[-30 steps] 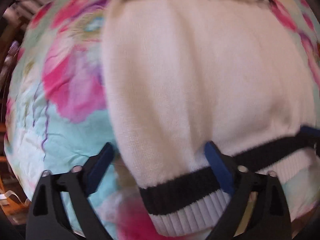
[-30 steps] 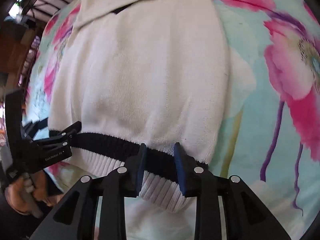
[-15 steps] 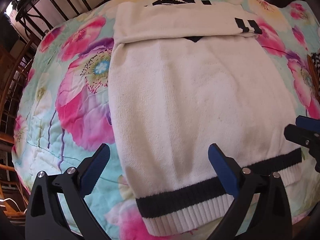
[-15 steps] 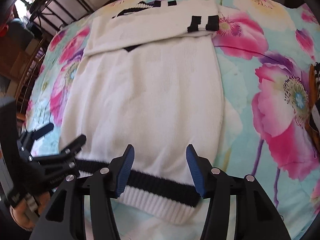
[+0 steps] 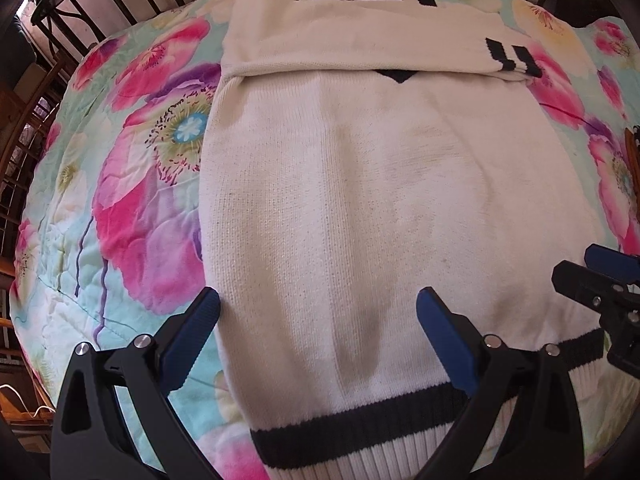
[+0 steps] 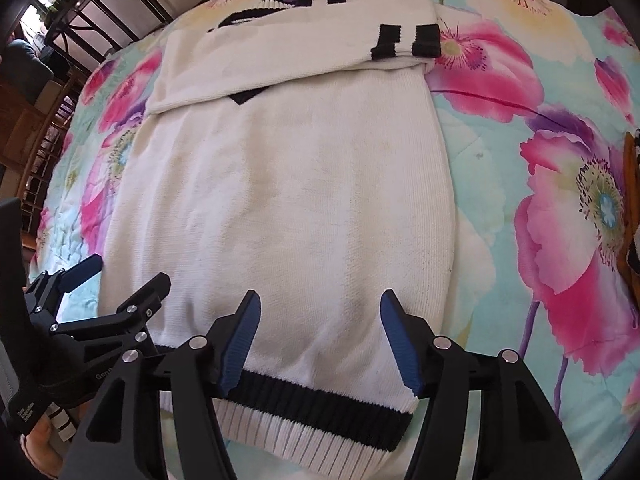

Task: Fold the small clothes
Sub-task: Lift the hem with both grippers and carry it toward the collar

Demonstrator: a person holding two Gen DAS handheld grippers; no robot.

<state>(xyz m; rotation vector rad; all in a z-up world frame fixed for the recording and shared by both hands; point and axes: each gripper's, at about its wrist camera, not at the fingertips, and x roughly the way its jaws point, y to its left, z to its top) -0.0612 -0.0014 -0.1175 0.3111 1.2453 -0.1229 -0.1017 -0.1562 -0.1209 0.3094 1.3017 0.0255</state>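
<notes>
A white knit sweater (image 5: 372, 208) is lying flat on a floral bedspread (image 5: 132, 208), filling the centre of both wrist views, its black-striped ribbed hem (image 5: 360, 436) sitting at the bottom of the frame nearest the grippers. Sleeves are folded across the chest at the top of the frame — a black-banded cuff (image 6: 404, 40) is showing upper right in the right wrist view, and the tip of a black V-neck trim (image 5: 396, 76) is peeking out below the folded sleeve.

The left gripper (image 5: 318, 340) is hanging just above the lower left part of the sweater, jaws spread wide, grasping nothing; one blue fingertip (image 5: 200, 312) is sitting over the sweater's left edge, the other over the fabric above the hem. The right gripper (image 6: 318, 336) is likewise released, jaws wide apart over the lower right part of the sweater, just above the black stripe — whether the tips are touching the knit, cannot tell.

Each gripper is showing in the other's view: the right one at the right edge of the left view, the left one at lower left of the right view, with a bit of the person's hand (image 6: 40, 440) under it. A dark metal bed frame (image 5: 100, 4) is running along the upper left.
</notes>
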